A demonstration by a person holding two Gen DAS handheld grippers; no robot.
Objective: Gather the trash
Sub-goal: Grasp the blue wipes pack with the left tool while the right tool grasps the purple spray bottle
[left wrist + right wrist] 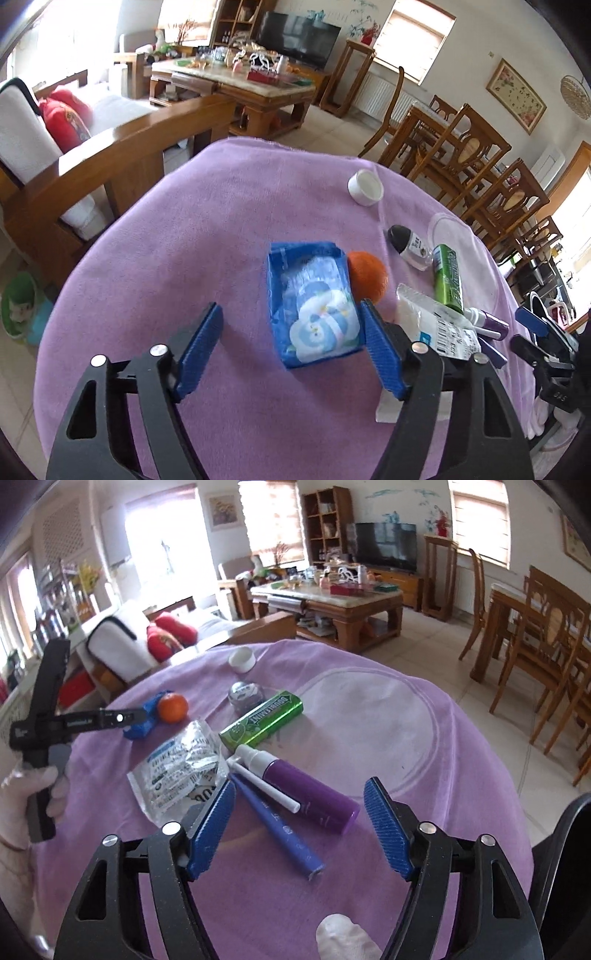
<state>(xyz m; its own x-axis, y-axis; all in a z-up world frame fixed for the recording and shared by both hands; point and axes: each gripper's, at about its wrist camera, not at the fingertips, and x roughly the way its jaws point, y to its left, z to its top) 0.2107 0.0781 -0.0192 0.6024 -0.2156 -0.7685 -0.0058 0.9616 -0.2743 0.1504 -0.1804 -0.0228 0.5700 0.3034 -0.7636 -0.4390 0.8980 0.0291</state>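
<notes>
A blue tissue packet (314, 306) lies on the purple cloth (192, 236), just ahead of my open left gripper (291, 325), nearer its right finger. An orange (367, 275) touches the packet's right side. A crumpled clear wrapper (181, 768) with print lies left of my open right gripper (299, 805). A purple spray bottle (306, 786) and a blue tube (277, 823) lie between the right gripper's fingers. A green gum pack (260, 720) sits beyond them. The left gripper's black body (44, 731) shows at the left of the right wrist view.
A white cap (365, 186) sits at the far side of the table. A small jar with a black lid (408, 243) lies near the gum pack (448, 278). A wooden sofa (110, 155) stands left, wooden dining chairs (476, 158) right.
</notes>
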